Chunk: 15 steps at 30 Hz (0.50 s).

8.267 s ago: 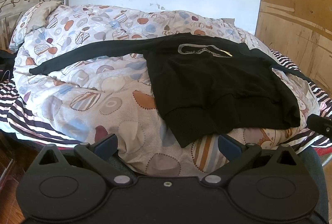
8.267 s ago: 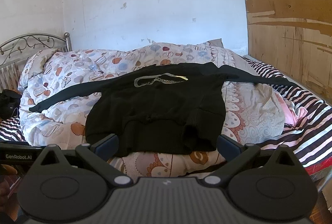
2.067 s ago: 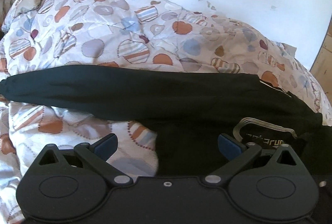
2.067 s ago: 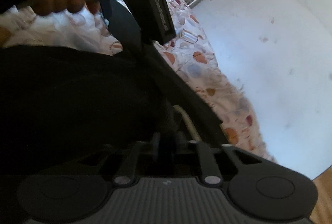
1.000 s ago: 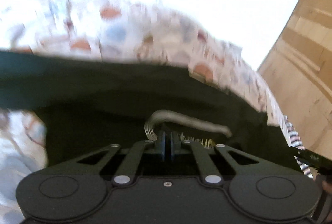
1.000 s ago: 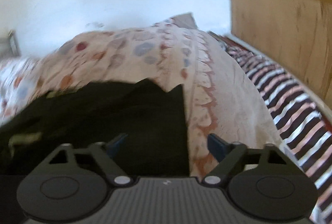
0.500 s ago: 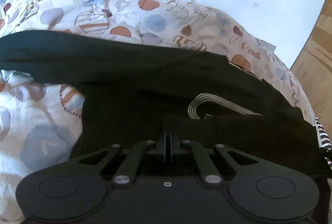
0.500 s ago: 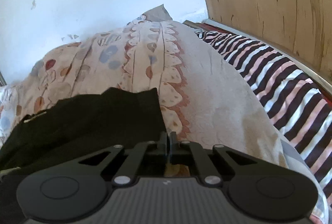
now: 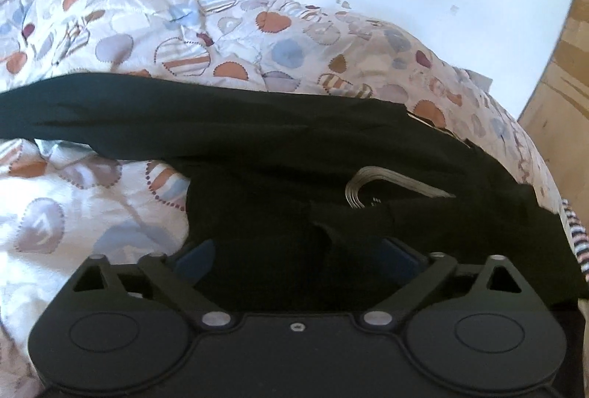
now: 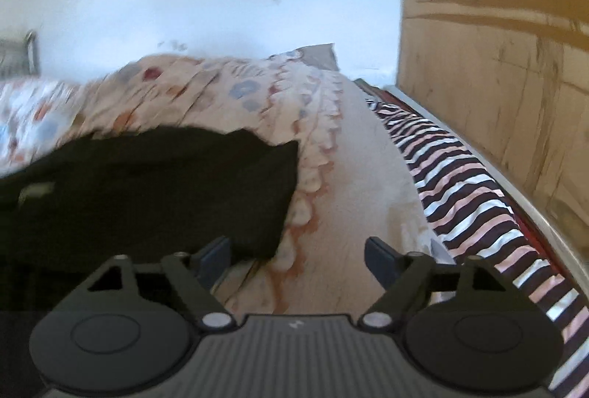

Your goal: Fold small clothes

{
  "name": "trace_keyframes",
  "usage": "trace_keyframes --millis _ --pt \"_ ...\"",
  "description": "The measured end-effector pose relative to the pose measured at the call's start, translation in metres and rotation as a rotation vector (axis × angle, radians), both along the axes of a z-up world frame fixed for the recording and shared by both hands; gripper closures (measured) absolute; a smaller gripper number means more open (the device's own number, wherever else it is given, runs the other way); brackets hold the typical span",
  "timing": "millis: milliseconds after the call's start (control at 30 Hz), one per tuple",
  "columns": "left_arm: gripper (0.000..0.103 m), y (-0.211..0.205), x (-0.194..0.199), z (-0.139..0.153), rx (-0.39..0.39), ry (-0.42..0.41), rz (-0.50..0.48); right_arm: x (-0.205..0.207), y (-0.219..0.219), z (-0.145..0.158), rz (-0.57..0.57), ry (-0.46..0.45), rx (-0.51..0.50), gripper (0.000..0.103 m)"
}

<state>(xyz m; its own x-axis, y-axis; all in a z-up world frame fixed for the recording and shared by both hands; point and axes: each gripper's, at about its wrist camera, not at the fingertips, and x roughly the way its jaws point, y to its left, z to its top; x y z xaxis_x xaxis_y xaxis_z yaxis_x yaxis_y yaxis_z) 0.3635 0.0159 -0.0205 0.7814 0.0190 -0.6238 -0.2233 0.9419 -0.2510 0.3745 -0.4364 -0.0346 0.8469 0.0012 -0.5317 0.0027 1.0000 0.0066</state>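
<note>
Black knit, soft and floppy: the sweatshirt (image 9: 294, 140) lies on the patterned duvet (image 9: 184, 22). Left gripper (image 9: 298, 250) and right gripper (image 10: 296, 252) fingers spread apart, nothing clamped. Best hold looks like the thicker hem.

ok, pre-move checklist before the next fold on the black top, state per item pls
1. Left gripper released: ok, jaws spread, black fabric bunched between the fingers but not pinched.
2. Right gripper released: ok, jaws spread over the quilt, nothing between them.
3. Black top lying on the quilt: ok, nothing hangs lifted in either view.
4. Right side folded in: ok, the edge lies on the body, ending short of the striped sheet.
5. Left sleeve folded: not ok, it stretches out across the quilt.
6. Fold lying smooth: cannot tell, right wrist view is blurred and a ridge sits near the silver print.
</note>
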Motion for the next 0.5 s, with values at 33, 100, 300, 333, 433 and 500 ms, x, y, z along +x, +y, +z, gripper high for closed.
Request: trace_keyframes --millis 33,100,300,333,433,500 --pt "0.005 -0.002 -0.005 0.001 0.008 -0.002 -0.007 -0.002 0.006 -0.001 0.019 0.007 0.009 0.014" --pt "0.003 -0.007 -0.015 0.001 0.021 -0.007 -0.017 -0.002 0.017 -0.003 0.05 0.013 0.045 0.01" --pt "0.001 -0.019 -0.035 -0.004 0.033 0.016 -0.074 0.033 0.036 -0.02 -0.079 0.067 -0.012 0.009" --pt "0.001 -0.021 -0.036 -0.005 0.03 0.021 -0.079 0.039 0.033 -0.023 -0.111 0.071 -0.021 0.009" --pt "0.001 -0.021 -0.042 -0.005 0.023 0.029 -0.085 0.048 0.012 -0.027 -0.237 0.063 0.021 0.008" --pt "0.001 -0.018 -0.045 -0.004 0.022 0.027 -0.086 0.045 -0.001 -0.026 -0.272 0.046 0.086 0.007"
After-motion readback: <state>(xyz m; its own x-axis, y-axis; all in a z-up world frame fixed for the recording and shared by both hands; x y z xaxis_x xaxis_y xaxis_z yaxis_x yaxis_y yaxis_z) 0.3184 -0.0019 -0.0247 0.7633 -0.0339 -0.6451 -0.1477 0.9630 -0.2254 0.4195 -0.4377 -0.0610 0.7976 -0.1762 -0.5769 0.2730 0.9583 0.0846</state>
